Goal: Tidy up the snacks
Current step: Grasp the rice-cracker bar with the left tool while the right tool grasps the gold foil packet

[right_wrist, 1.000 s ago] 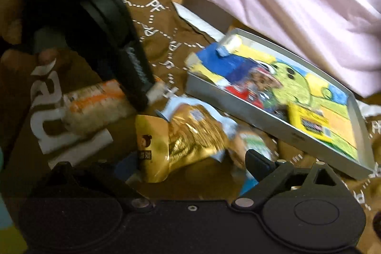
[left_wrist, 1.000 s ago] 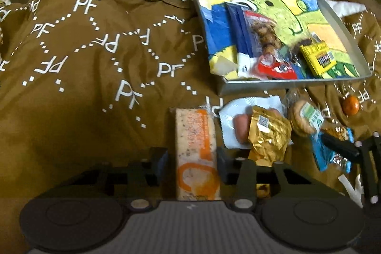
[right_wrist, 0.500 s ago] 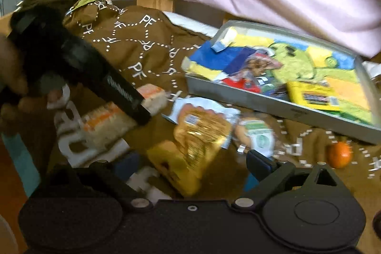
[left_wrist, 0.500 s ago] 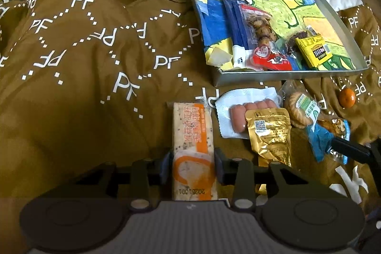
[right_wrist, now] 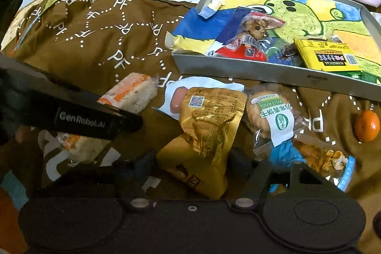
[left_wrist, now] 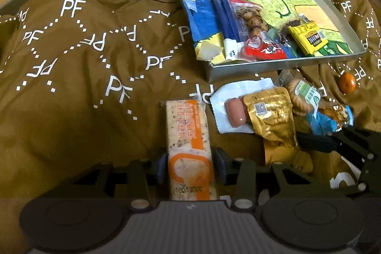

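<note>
My left gripper [left_wrist: 190,166] is shut on the near end of an orange-and-white cracker bar [left_wrist: 188,135], which lies lengthwise on the brown quilt. My right gripper [right_wrist: 193,163] is shut on the lower end of a crumpled gold pouch [right_wrist: 209,118]; one of its black fingers [left_wrist: 314,142] shows beside the gold pouch [left_wrist: 271,120] in the left wrist view. The bar [right_wrist: 131,92] shows partly behind the left gripper's black arm. Beyond both stands a grey tray [left_wrist: 273,63] lined with a cartoon drawing, holding a blue packet, a red cookie bag and a yellow box [left_wrist: 309,38].
Loose on the quilt near the tray [right_wrist: 238,69]: a white sausage pack [left_wrist: 228,108], a round biscuit pack with a green label [right_wrist: 273,116], a blue-wrapped snack [right_wrist: 316,158] and a small orange fruit [right_wrist: 366,125]. A pale sheet and wooden bed frame lie behind.
My right gripper has swung round to face the tray, and both its fingers now show against the gold pouch. My left gripper's fingers have closed in on the cracker bar.
</note>
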The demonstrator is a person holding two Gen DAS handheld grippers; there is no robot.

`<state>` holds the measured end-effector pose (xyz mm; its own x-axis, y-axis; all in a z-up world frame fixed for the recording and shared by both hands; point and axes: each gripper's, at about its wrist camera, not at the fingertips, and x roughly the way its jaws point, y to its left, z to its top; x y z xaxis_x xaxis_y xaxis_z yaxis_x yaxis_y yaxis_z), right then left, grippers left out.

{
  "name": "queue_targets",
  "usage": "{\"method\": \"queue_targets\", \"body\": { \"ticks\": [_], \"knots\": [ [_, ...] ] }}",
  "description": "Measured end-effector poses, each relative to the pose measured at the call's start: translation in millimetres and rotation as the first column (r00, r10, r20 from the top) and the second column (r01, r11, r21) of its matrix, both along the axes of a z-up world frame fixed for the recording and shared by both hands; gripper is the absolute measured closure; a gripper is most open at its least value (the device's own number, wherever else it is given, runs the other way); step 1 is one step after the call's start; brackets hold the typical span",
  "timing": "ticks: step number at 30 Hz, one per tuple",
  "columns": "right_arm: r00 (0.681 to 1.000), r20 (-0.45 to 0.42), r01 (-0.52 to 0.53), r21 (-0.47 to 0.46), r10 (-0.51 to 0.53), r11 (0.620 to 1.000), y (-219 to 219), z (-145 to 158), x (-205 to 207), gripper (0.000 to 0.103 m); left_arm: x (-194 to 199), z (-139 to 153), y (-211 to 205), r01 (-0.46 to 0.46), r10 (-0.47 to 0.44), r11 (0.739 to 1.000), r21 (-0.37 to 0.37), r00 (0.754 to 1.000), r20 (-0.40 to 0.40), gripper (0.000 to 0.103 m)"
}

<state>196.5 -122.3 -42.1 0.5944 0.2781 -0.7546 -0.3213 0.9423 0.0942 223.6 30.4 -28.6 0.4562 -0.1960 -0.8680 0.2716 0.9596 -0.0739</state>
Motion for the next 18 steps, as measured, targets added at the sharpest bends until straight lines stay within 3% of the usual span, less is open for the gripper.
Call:
{"method": "queue_targets", "body": {
  "ticks": [8, 18],
  "knots": [
    [0.999, 0.007, -0.05, 0.019, 0.05, 0.999, -10, 5, -17, 0.042, -16, 7, 0, -0.004, 0.004, 1.0, -0.028, 1.0, -0.016, 0.065],
    [0.976, 0.088, -0.195, -0.074, 0.201, 0.978, -25, 16, -66, 0.042, -55, 16, 4, 0.008, -0.015, 0.997, -0.076, 0.996, -0.083, 0.066]
  ]
}}
